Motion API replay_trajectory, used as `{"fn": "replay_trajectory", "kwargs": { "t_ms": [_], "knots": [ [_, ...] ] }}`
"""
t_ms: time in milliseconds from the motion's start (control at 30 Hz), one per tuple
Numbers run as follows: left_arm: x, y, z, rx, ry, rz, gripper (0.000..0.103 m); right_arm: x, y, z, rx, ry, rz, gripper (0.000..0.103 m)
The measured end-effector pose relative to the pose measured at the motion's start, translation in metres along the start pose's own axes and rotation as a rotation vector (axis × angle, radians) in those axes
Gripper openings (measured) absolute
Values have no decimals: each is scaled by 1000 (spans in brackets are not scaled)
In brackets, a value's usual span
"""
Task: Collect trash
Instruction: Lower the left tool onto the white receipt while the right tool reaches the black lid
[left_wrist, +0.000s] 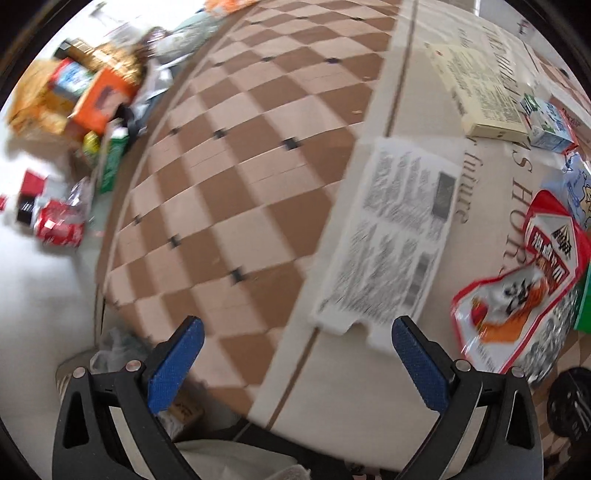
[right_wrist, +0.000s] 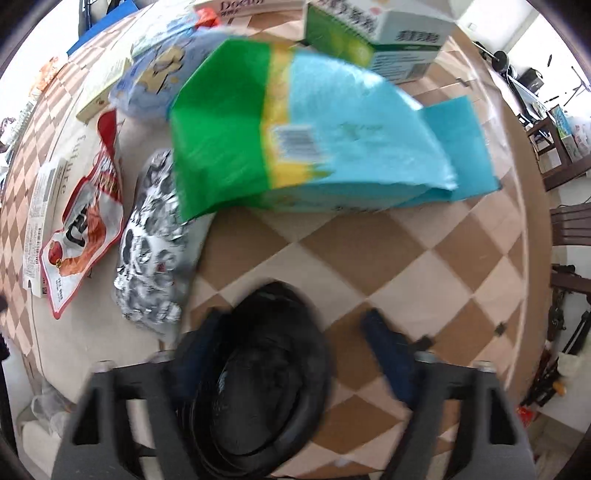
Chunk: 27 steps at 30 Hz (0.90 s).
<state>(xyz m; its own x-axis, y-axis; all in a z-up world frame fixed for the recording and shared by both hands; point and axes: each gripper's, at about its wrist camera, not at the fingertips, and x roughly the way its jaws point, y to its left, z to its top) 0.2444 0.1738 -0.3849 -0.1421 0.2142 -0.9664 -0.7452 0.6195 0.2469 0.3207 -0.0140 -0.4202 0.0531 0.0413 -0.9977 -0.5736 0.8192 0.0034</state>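
Observation:
My left gripper (left_wrist: 295, 334) is open and empty above a table with a brown checked cloth (left_wrist: 236, 155). A flattened white printed carton (left_wrist: 388, 236) lies just ahead of its fingers. A red and white snack bag (left_wrist: 517, 280) lies to the right; it also shows in the right wrist view (right_wrist: 88, 218), beside a silver foil bag (right_wrist: 155, 240). My right gripper (right_wrist: 295, 325) is open over a black round object (right_wrist: 266, 376), whose identity I cannot tell. A green and blue bag (right_wrist: 295, 136) lies ahead of it.
A green and white box (right_wrist: 373, 33), a pale blue bag (right_wrist: 166, 70) and a cream box (left_wrist: 480, 92) lie on the table. A small milk carton (left_wrist: 546, 122) stands at the right. On the floor at the left lies a pile of packaging with an orange box (left_wrist: 103, 96) and a red can (left_wrist: 59, 221).

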Motion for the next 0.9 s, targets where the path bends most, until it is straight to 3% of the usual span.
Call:
{"fn": "replay_trajectory", "kwargs": {
  "t_ms": [133,200,267,367,467,533,633,733,900],
  "knots": [
    [16,-36,22,129,24,-57,103,6,-24,6,3,26,-6,66],
    [20,-52,28,189,41,-49,103,12,-33,10,11,35,-6,69],
    [17,-59,32,203,30,-69,103,21,-48,14,26,63,-11,81],
    [14,-65,39,182,43,-144,93,26,-72,17,92,99,63,83],
    [7,-68,45,184,-5,-138,77,25,-87,22,134,110,198,90],
    [1,-68,49,195,-21,-116,57,23,-87,24,119,96,210,90],
    [-11,-69,47,199,-26,-130,43,34,-76,23,83,99,233,90],
    [-17,-65,36,172,-17,-107,40,31,-59,13,13,105,239,90],
    [-17,-37,9,29,25,-157,40,43,-34,6,-123,131,136,92]
  ]
}}
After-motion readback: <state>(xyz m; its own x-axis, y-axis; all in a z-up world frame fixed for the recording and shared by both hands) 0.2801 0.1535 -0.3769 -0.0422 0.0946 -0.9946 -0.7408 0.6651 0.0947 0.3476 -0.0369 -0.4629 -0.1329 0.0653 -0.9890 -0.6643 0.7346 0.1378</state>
